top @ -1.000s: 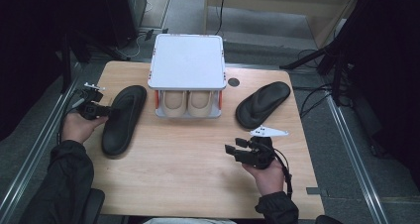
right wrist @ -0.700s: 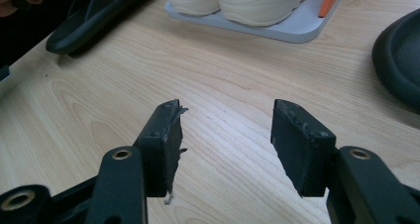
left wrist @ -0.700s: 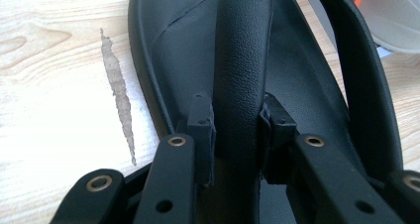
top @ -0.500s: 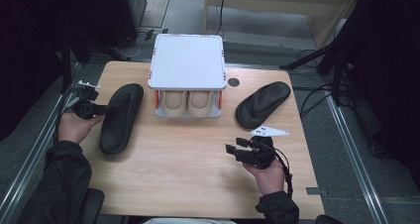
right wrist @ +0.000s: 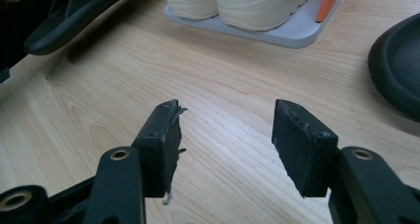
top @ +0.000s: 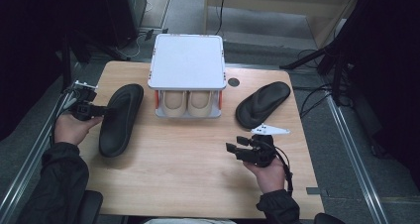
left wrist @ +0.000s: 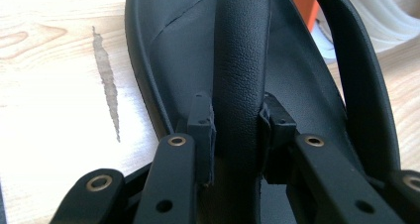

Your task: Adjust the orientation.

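Observation:
A black sandal (top: pixel 120 119) lies at the table's left, its near side tipped up off the wood. My left gripper (top: pixel 101 110) reaches it from the left and is shut on its strap (left wrist: pixel 241 60), with a pad pressed on each side of the strap. A second black sandal (top: pixel 262 103) lies at the back right. Near the front right, my right gripper (top: pixel 233 148) hovers over bare wood, open, with nothing between its fingers (right wrist: pixel 161 144). The right gripper view also shows the raised sandal (right wrist: pixel 69 16) far left and the second sandal (right wrist: pixel 396 60) at the right edge.
A small white rack (top: pixel 187 60) with orange posts stands at the back middle, with a pair of cream shoes (top: pixel 188 102) on its lower shelf. A dark round hole (top: pixel 234 82) marks the tabletop beside it. Bare wood (top: pixel 183 154) spans the middle and front.
My left gripper has drawn slightly left and upward with the strap, tipping the left sandal a little. The right gripper has stayed put.

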Demonstrator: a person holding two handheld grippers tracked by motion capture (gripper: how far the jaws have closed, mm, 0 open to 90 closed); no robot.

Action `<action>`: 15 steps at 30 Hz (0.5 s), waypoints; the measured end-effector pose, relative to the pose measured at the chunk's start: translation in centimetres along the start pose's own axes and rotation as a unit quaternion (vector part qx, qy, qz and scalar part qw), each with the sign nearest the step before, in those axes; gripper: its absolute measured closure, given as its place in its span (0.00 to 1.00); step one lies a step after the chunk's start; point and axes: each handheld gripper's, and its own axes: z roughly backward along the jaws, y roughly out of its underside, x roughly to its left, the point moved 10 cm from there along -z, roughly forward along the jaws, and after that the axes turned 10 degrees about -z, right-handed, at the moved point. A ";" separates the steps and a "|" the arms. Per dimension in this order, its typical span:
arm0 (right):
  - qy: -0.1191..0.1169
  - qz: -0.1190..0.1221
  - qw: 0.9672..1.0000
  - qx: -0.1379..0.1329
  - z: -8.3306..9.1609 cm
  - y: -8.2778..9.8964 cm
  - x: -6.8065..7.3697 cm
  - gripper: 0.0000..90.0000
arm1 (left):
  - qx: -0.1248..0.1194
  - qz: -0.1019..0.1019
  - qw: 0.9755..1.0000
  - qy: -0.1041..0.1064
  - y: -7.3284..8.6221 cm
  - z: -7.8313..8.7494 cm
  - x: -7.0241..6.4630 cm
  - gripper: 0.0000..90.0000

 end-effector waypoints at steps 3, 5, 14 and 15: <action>-0.001 0.000 1.000 0.000 0.0 -0.2 -0.1 0.50 | -0.001 0.003 1.000 0.001 0.2 0.4 -0.4 0.81; -0.001 0.001 1.000 0.000 -0.1 -0.3 -0.1 0.50 | -0.002 0.006 1.000 0.003 0.3 0.7 -0.8 0.81; -0.005 0.009 1.000 0.000 -0.4 -0.8 0.0 0.50 | -0.018 -0.001 1.000 0.009 0.6 2.2 -2.8 0.81; -0.006 0.009 1.000 -0.001 -0.4 -0.9 -0.1 0.50 | -0.018 -0.002 1.000 0.010 0.7 2.3 -3.0 0.81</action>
